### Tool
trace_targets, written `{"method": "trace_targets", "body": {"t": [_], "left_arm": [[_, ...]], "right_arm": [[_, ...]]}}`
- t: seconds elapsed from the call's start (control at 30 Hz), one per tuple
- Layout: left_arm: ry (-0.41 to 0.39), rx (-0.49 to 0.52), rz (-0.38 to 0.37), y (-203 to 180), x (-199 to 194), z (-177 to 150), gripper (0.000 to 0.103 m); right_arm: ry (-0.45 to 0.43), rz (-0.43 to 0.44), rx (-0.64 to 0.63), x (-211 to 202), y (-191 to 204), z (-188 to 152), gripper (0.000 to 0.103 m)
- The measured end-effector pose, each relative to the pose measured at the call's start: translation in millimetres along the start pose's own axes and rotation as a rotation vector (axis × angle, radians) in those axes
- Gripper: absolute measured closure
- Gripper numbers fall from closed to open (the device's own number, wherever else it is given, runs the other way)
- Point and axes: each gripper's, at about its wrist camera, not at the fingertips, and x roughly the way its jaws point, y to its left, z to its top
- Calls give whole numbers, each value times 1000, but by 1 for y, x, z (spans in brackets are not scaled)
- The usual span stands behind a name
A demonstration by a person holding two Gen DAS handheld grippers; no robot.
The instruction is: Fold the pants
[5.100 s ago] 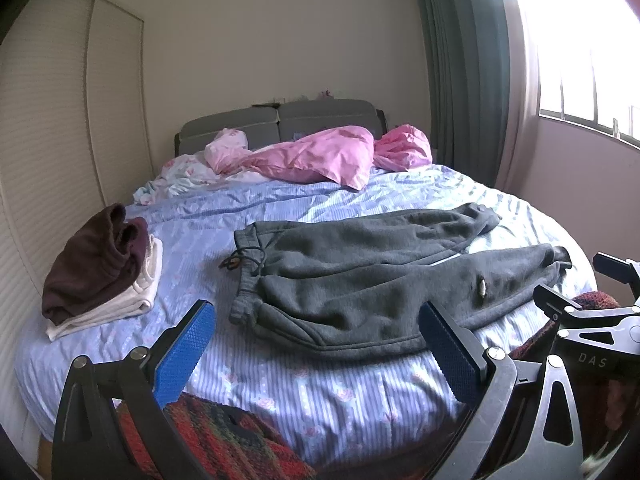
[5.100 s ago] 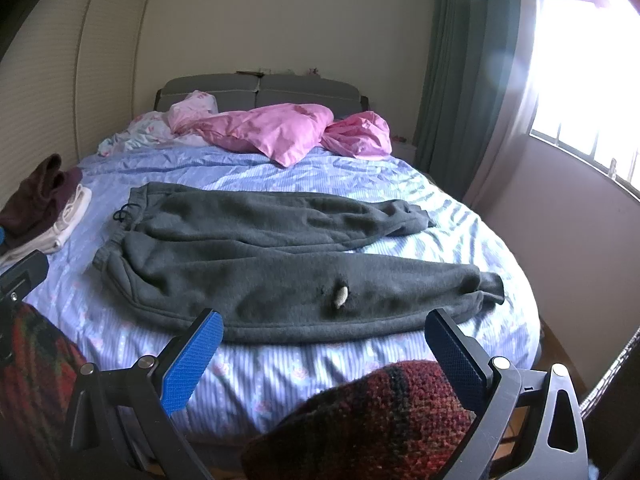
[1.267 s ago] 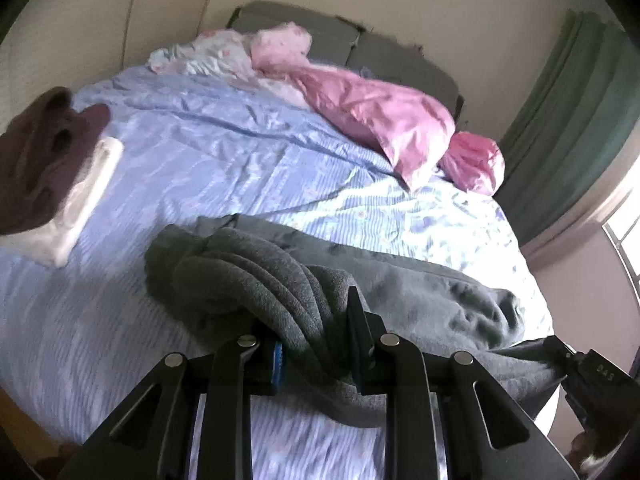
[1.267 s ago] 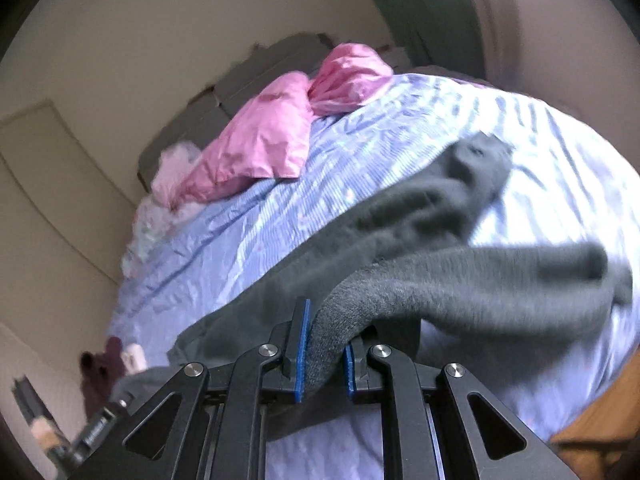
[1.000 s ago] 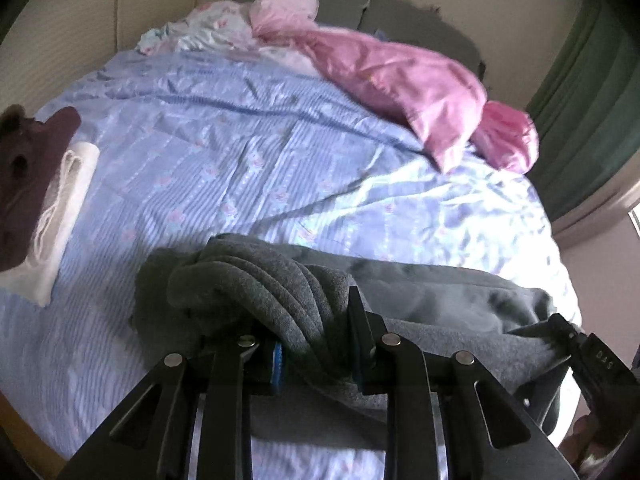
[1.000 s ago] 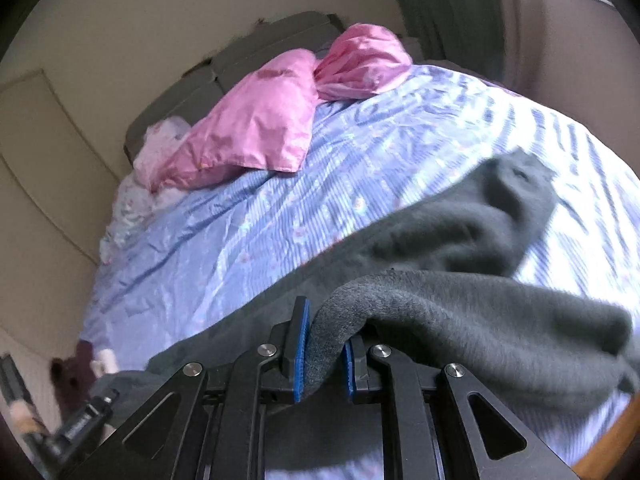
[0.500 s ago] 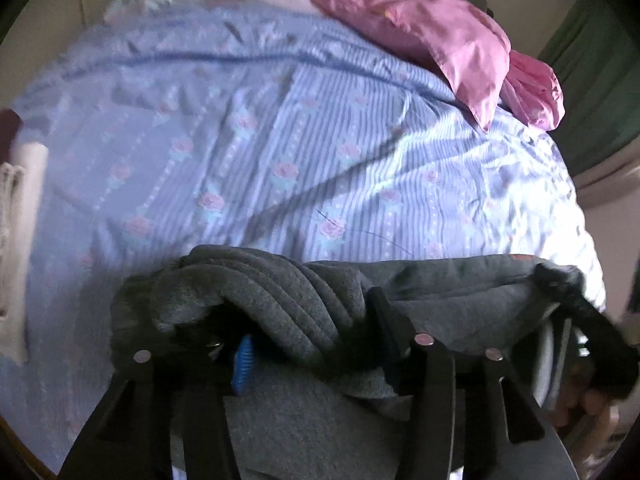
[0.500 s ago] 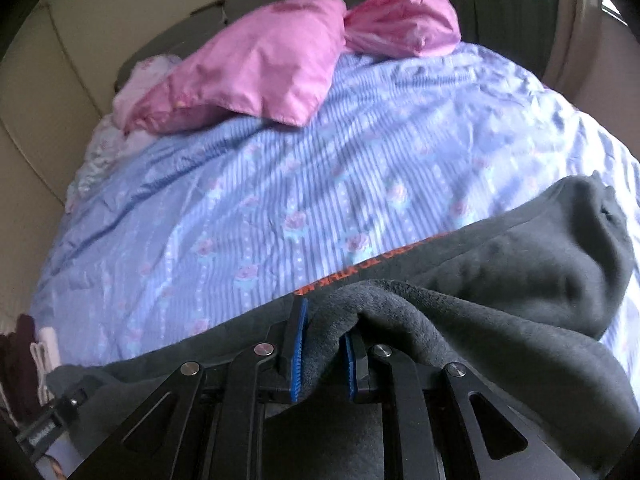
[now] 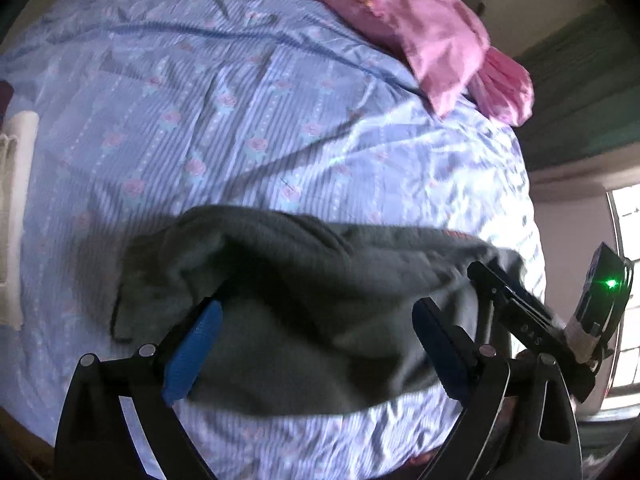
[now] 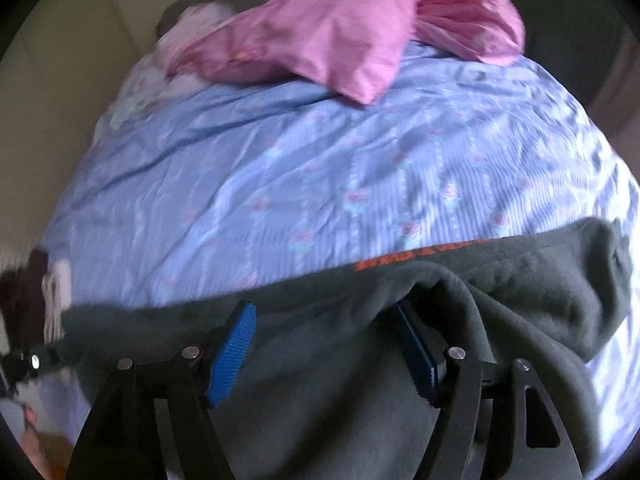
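Note:
The dark grey sweatpants (image 9: 304, 304) lie along the near edge of the bed, one leg folded over the other. They also show in the right wrist view (image 10: 500, 320), with orange lettering along the far edge. My left gripper (image 9: 316, 344) is open, its blue pads spread over the waist end, cloth draped on the left pad. My right gripper (image 10: 326, 344) is open over the leg end; a fold of cloth lies over its right finger (image 10: 416, 348). The right gripper also shows in the left wrist view (image 9: 532, 320).
The bed has a blue striped floral sheet (image 9: 224, 120). Pink pillows (image 10: 320, 28) lie at the headboard. A folded white and maroon pile (image 9: 16, 184) sits at the bed's left edge. A window (image 9: 628, 280) is on the right.
Both grippers carried the near leg over onto the far one, came down to the bed and opened, letting go of the pants. The cloth now rests on the sheet.

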Motion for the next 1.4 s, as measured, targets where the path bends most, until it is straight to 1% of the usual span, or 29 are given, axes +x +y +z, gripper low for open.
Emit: {"method": "trace_targets", "body": {"t": [0.07, 0.17, 0.23, 0.37, 0.43, 0.57, 0.63, 0.7, 0.77, 0.9, 1.0, 1.1, 1.13, 1.23, 1.33, 1.4], "left_arm": [[-21, 63, 25, -8, -16, -13, 6], [-56, 163, 49, -25, -29, -34, 6], [-74, 236, 52, -41, -32, -51, 6], [-91, 375, 36, -81, -33, -89, 6], [-108, 419, 33, -99, -35, -102, 6], [-153, 552, 42, -140, -31, -135, 6], [-176, 615, 39, -157, -24, -154, 6], [-184, 652, 41, -168, -12, -167, 6], [-171, 674, 48, -175, 5, -180, 6], [-105, 685, 58, -185, 45, -198, 6], [-77, 685, 67, -195, 68, -205, 7], [-64, 681, 80, -202, 82, -207, 7], [-63, 681, 82, -202, 84, -207, 7], [-71, 680, 98, -203, 91, -205, 7], [-95, 683, 143, -203, 99, -202, 7], [-108, 700, 182, -201, 104, -201, 7]], "right_arm": [[13, -7, -87, -22, 8, -6, 32], [-46, -32, -159, -62, 6, -23, 32], [-77, -35, -188, -85, -1, -36, 32], [-104, -62, -235, -122, -17, -66, 32], [-109, -65, -257, -137, -24, -78, 32], [-105, -70, -303, -158, -42, -101, 32], [-97, -100, -333, -162, -54, -115, 32], [-79, -133, -347, -161, -71, -132, 33], [-47, -140, -336, -158, -90, -147, 33], [3, -138, -307, -146, -119, -174, 33], [43, -137, -289, -131, -134, -189, 34], [78, -143, -279, -112, -143, -198, 35], [89, -144, -273, -105, -146, -200, 37], [99, -163, -250, -87, -153, -203, 39], [102, -192, -224, -67, -164, -203, 40], [101, -226, -214, -55, -169, -205, 42]]}}
